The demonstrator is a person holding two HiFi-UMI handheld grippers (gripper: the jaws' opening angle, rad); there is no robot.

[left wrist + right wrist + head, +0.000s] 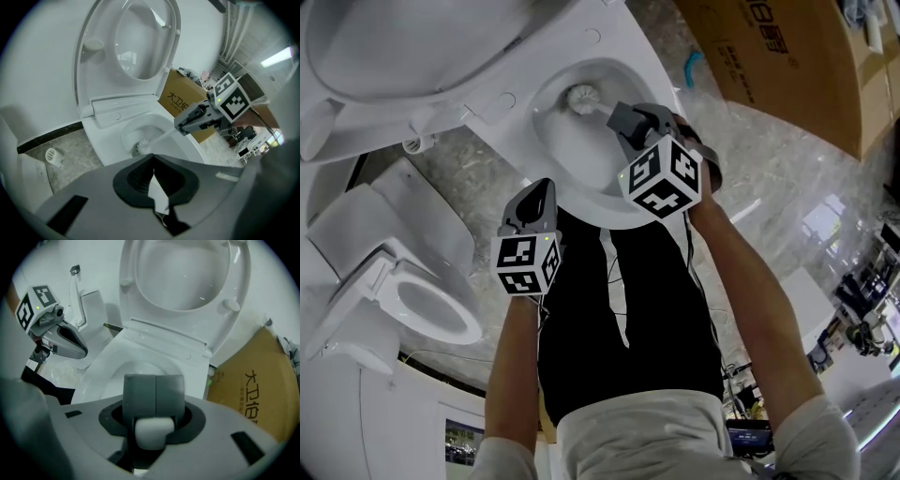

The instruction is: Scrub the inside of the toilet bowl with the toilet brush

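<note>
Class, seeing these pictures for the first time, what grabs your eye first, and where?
The open toilet bowl at the head view's top centre, with the toilet brush reaching into it. The right tool is shut on the brush handle, while the left tool hangs shut by the bowl's near rim.

Grey marble floor, cardboard box against white wall.
</note>
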